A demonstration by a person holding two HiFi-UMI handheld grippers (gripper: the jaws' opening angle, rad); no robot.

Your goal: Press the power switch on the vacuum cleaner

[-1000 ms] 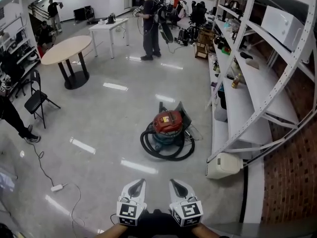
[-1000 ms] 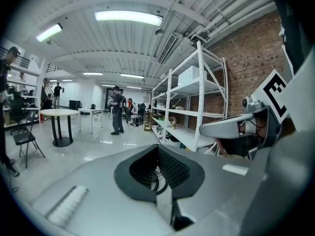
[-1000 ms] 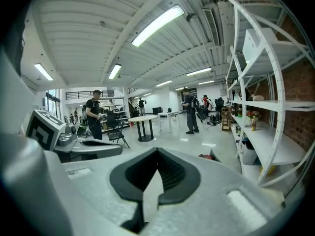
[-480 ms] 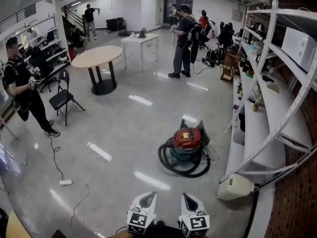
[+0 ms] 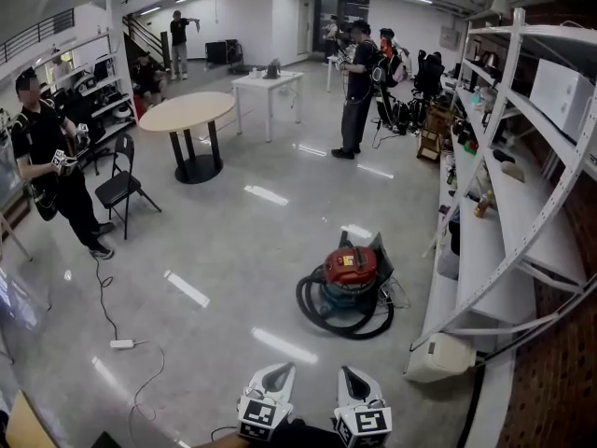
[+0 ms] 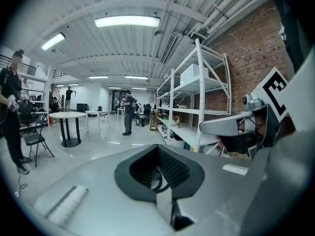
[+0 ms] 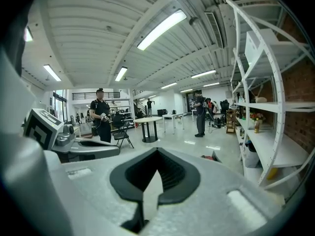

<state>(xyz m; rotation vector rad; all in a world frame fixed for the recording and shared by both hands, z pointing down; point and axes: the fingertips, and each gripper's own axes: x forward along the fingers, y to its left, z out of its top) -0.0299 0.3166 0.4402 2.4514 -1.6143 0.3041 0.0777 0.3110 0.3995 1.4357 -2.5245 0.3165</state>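
Note:
The vacuum cleaner stands on the glossy floor a few steps ahead, slightly to the right. It has a red top, a teal body and a black hose coiled around its base. My left gripper and right gripper show side by side at the bottom edge of the head view, well short of the vacuum. Both are shut with nothing held. In the left gripper view the left gripper points level into the room. The right gripper does the same, with the vacuum a small red shape beyond it.
White metal shelving runs along the right wall, with a white appliance on the floor at its foot. A cable with a power adapter lies at the left. A round table, a folding chair and several people stand farther off.
The head view has lifted and swung, so the vacuum now sits lower and more to the right. Both grippers have sunk toward the bottom edge and remain shut.

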